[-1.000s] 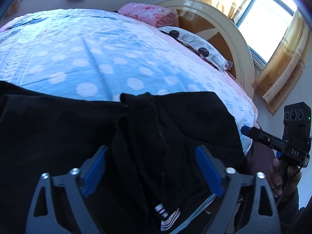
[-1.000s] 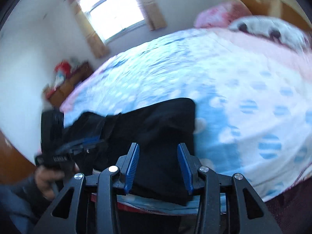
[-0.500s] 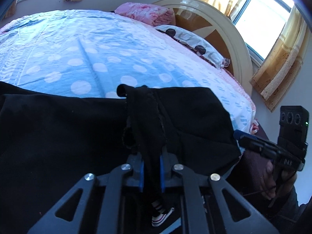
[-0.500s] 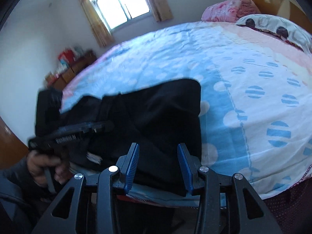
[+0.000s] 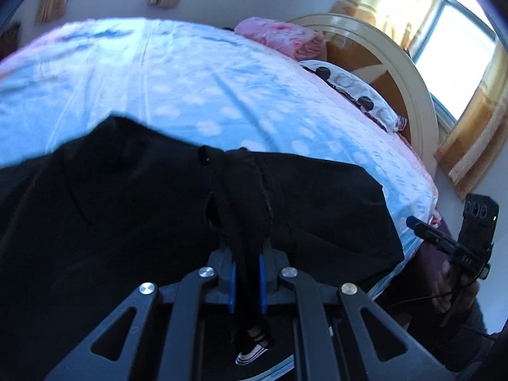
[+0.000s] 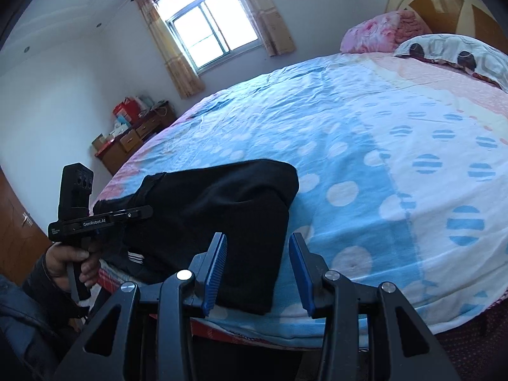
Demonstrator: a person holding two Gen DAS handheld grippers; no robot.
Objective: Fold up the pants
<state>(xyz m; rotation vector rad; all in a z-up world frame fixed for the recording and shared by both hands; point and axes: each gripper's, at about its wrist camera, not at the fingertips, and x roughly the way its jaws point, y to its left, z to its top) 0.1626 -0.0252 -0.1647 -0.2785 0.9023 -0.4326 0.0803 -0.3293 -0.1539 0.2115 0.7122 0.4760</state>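
1. Pants (image 5: pixel 317 209), black, sit bunched between the blue pads of the left gripper (image 5: pixel 247 281), whose fingers are pressed together on a raised ridge of the cloth; a white-striped cuff or trim (image 5: pixel 254 350) hangs just below the pads.
2. To either side of those fingers the dark cloth spreads wide, filling the near part of the left wrist view and lying over the near edge of the bed (image 5: pixel 190 95).
3. Right gripper (image 6: pixel 257 273) hovers with its fingers spread apart and nothing between them; the folded end of the pants (image 6: pixel 222 209) lies just ahead of the left finger and partly behind it, while the right finger stands over bare spotted sheet (image 6: pixel 397 190).
4. Seen from the right wrist, the left gripper (image 6: pixel 139 212) is at the far-left end of the garment, held by a hand (image 6: pixel 68 262) at the bed's edge.
5. Beyond the fingertips the blue dotted sheet runs on to a pink folded blanket (image 5: pixel 276 36), a patterned pillow (image 5: pixel 355 95) and a cream headboard (image 5: pixel 409 73).
6. Farthest off, a curtained window (image 6: pixel 212 35) and a wooden dresser (image 6: pixel 133 139) stand against the wall.
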